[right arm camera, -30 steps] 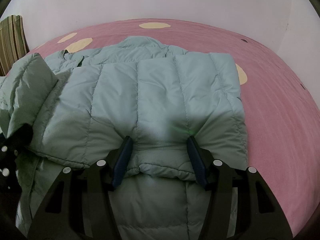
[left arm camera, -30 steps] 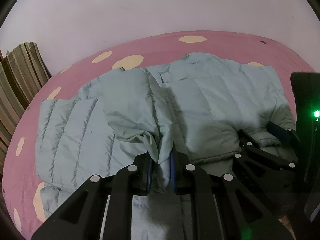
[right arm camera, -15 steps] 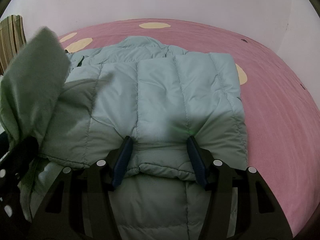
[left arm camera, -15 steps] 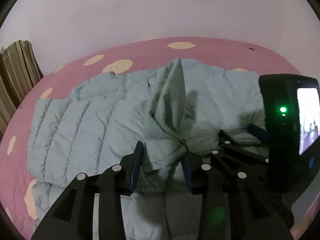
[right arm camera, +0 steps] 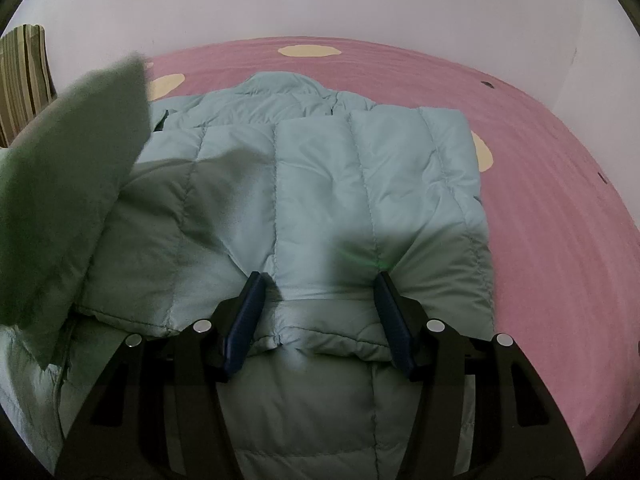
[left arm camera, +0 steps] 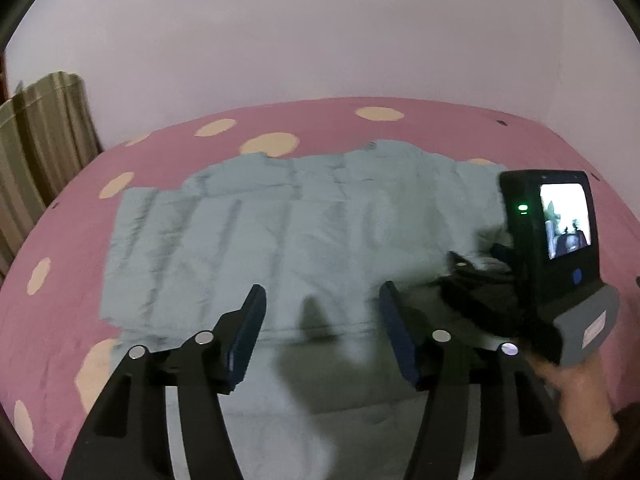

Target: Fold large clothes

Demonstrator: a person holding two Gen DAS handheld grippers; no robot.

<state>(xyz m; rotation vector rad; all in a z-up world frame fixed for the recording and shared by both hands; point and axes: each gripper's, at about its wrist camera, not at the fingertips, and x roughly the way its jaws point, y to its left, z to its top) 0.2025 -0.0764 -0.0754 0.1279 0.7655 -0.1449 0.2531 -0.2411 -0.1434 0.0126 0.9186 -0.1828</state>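
A: Jacket (left arm camera: 280,240), pale green quilted down, lies spread on the pink spotted bedspread (left arm camera: 168,148). Change logged: a second ago the left gripper (left arm camera: 320,332) was pinched shut on a bunched fold near the middle of the garment; half a second ago the jaws were parting with the fold standing in a peak. Now they are wide apart with nothing between them, and the panel lies flat.

B: Reading for the task: one flap looks laid over and released. My judgement, that fold is placed; the next grasp is not yet begun.

A: Right gripper (right arm camera: 320,316): jaws wide apart, unchanged over the second, straddling the near hem of the folded panel without closing on it. It seems to pin or steady the edge; I cannot tell how hard it presses.

B: View differences, near to far. Left wrist view: the right-hand device with its lit screen (left arm camera: 564,220) at 3 o'clock, the person's hand (left arm camera: 576,396) below it, the whole flattened left half beyond.

A: Right wrist view: hem detail between its jaws, a blurred green flap (right arm camera: 68,200) at 9 o'clock, collar (right arm camera: 280,84) at 12 o'clock. The striped curtain (right arm camera: 24,76) is farthest, at 10 o'clock.
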